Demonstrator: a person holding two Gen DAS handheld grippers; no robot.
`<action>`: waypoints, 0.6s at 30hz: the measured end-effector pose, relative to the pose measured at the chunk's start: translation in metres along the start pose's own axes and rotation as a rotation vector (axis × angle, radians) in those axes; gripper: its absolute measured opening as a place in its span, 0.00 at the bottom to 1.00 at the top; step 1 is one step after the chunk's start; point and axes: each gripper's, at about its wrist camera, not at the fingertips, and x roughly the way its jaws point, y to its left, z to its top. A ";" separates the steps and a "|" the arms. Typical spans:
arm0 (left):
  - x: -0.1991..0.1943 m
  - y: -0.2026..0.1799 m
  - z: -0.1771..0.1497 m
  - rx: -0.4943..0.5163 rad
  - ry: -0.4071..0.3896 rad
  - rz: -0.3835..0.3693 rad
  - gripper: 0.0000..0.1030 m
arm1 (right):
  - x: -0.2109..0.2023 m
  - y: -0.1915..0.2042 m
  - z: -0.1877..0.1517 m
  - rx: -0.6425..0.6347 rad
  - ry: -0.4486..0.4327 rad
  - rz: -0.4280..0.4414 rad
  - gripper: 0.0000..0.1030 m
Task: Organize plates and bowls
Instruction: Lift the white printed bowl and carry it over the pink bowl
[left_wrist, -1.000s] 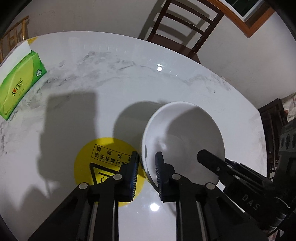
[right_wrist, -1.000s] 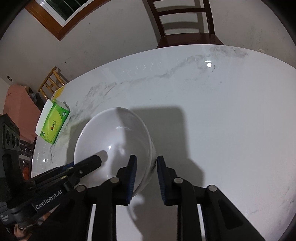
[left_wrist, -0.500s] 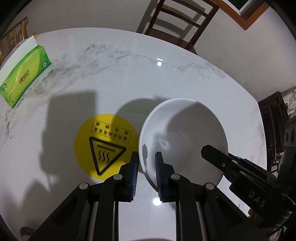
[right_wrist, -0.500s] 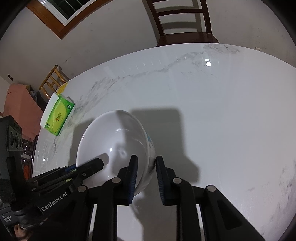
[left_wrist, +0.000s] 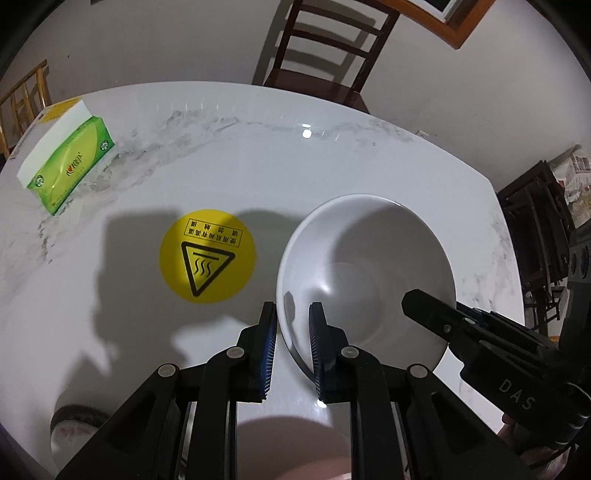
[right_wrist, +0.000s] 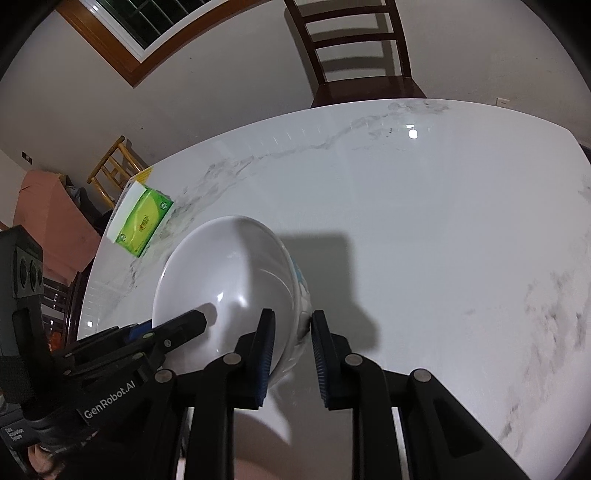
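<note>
**Both tools pinch one white bowl over the bench**

My left tool (left_wrist: 291, 347) is narrowed onto the near-left rim of the white bowl (left_wrist: 369, 273), one pad inside the wall and one outside. My right tool (right_wrist: 290, 350) grips the opposite rim the same way, its jaws narrow with the bowl's wall between the pads. The bowl hangs tilted between the two tools above the marbled bench (left_wrist: 229, 155), clear of the surface and casting a shadow on it. Left of the bowl, a round yellow warning sticker (left_wrist: 207, 256) lies flat on the bench. A green tissue box (left_wrist: 66, 158) sits near the far left edge. A dark wooden chair (right_wrist: 364, 51) stands behind the bench.
</note>
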 end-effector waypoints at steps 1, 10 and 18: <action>-0.005 -0.002 -0.004 0.006 -0.003 0.002 0.14 | -0.005 0.002 -0.004 -0.005 -0.003 -0.001 0.20; -0.049 -0.014 -0.040 0.036 -0.036 -0.008 0.14 | -0.052 0.020 -0.041 -0.029 -0.023 -0.021 0.20; -0.082 -0.020 -0.083 0.066 -0.042 0.004 0.14 | -0.081 0.034 -0.081 -0.048 -0.020 -0.026 0.20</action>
